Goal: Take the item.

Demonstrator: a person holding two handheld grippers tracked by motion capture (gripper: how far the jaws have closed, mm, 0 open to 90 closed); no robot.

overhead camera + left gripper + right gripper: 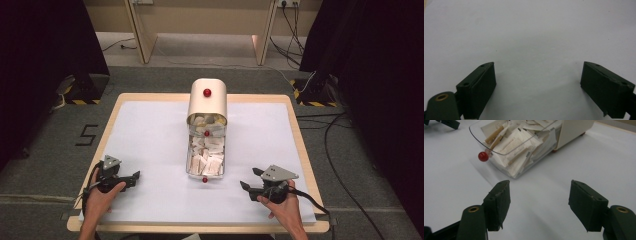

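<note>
Surface: white sheet (150, 130) covers the wooden table (295, 125); grey carpet around it; dark curtains at both sides.

Left gripper (131, 178): it lies low at the near left part of the sheet, in the person's left hand (102, 197); the jaws stand wide apart; in the left gripper view there is nothing between the pads (485, 87), just bare white sheet; it grasps nothing and touches no thing of the work.

Right gripper (251, 179): at the near right part of the sheet, in the right hand (285, 205); the jaws are apart with free space between them; in the right gripper view the pads (499, 200) press on nothing; the drawer is in front of them, near but not touching; released, holding nothing.

Drawer (206, 155): clear plastic drawer, pulled out of the beige box (207, 102) toward the person; full of white paper packets (516, 142), lying in disorder; a red knob (204, 179) is at its front end.

Long axis: drawer and box lie in one line, from the far middle of the table toward the near edge; the knob end points at the person.

Place: middle of the sheet, between the two grippers and a little farther than them; well apart from the left one.

Box: rounded top with another red knob (207, 92); it stands at the far middle of the table.
</note>
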